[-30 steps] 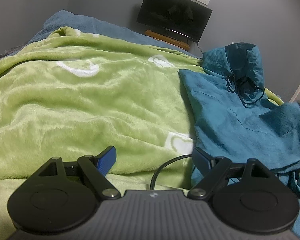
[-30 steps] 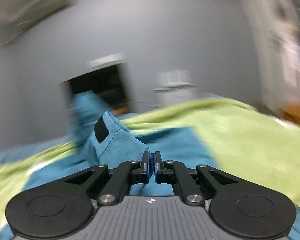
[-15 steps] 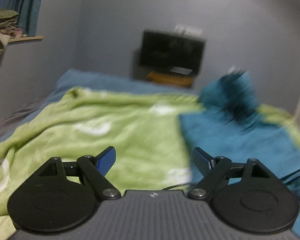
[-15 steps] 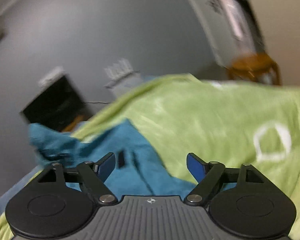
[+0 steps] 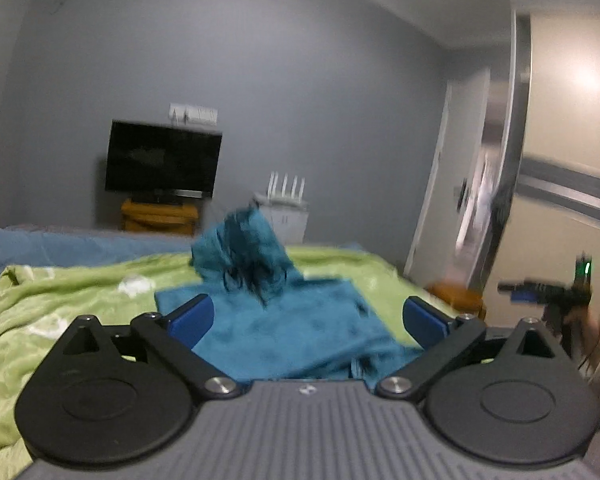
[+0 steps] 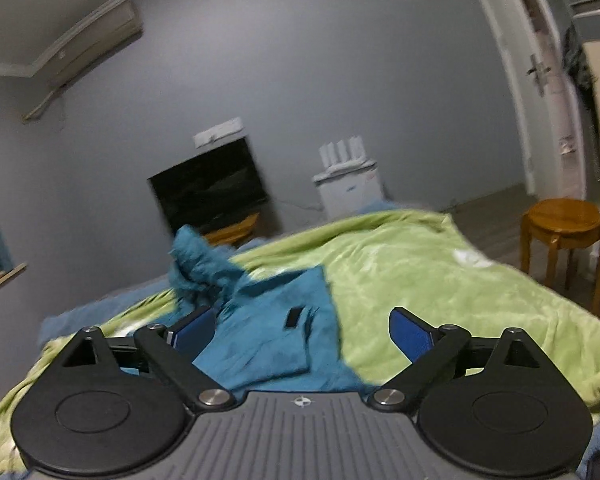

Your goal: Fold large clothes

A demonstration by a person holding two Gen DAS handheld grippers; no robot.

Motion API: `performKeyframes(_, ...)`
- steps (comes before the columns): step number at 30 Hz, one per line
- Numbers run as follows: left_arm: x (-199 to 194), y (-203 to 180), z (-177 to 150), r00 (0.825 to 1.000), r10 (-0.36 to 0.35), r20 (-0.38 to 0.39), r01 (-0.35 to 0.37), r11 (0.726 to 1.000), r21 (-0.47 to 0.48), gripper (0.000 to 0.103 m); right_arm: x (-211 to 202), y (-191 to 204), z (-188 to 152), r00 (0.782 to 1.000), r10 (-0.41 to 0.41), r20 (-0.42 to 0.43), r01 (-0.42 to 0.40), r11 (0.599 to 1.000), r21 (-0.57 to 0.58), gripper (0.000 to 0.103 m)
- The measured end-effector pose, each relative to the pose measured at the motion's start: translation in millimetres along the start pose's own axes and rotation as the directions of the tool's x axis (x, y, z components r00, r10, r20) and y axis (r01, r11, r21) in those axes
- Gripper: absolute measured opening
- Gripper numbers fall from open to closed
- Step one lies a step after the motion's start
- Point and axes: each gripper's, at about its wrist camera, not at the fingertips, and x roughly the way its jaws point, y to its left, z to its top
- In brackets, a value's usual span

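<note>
A teal hooded garment lies partly folded on the green blanket, its hood bunched up at the far end with dark drawstrings. In the right wrist view the same garment shows a small black label. My left gripper hangs above and short of the garment, its jaws opening wide with nothing between them. My right gripper is likewise lifted off the cloth, jaws opening, nothing held. The right gripper also shows at the right edge of the left wrist view.
The bed's green blanket covers a blue sheet. A dark television on an orange stand sits against the grey wall, with a white cabinet beside it. A wooden stool stands right of the bed near the doorway.
The right gripper went from shut to wide open. Both grippers rose and drew back from the garment, which now lies lower and farther off. The left gripper's jaws spread a little wider.
</note>
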Motion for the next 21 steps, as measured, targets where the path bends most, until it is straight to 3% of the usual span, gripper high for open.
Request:
performKeyframes(3,15,-9,-18,0.996,0.053,-0.068,-0.052,0.999,0.005,0.101,-12,10,-13,0.998,0.020,-0.053,-0.022,0.999,-0.048,0.096)
performKeyframes(8,55,9,-56,0.973,0.088,-0.215,-0.124,0.979,-0.160,0.101,-9,24,-35,0.989,0.032,-0.144,-0.044,0.996,-0.078,0.096)
performKeyframes(14,95,64,-98,0.901,0.210,-0.379,-0.332,0.897,-0.291,0.100,3,29,-60,0.979,0.039,-0.198,-0.051,0.997,-0.055,0.095)
performKeyframes(17,112,85,-108,0.864,0.252,-0.436,-0.401,0.868,-0.294,0.091,8,31,-66,0.976,0.048,-0.212,-0.060,0.997,-0.048,0.095)
performKeyframes(18,119,93,-112,0.851,0.261,-0.455,-0.424,0.854,-0.303,0.082,8,33,-67,0.976,0.048,-0.214,-0.061,0.997,-0.051,0.095)
performKeyframes(19,123,100,-114,0.843,0.260,-0.470,-0.434,0.845,-0.312,0.074,9,34,-68,0.975,0.051,-0.215,-0.063,0.997,-0.054,0.095)
performKeyframes(21,124,112,-124,0.840,0.236,-0.488,-0.439,0.825,-0.356,0.068,11,37,-69,0.974,0.062,-0.217,-0.076,0.995,-0.057,0.095)
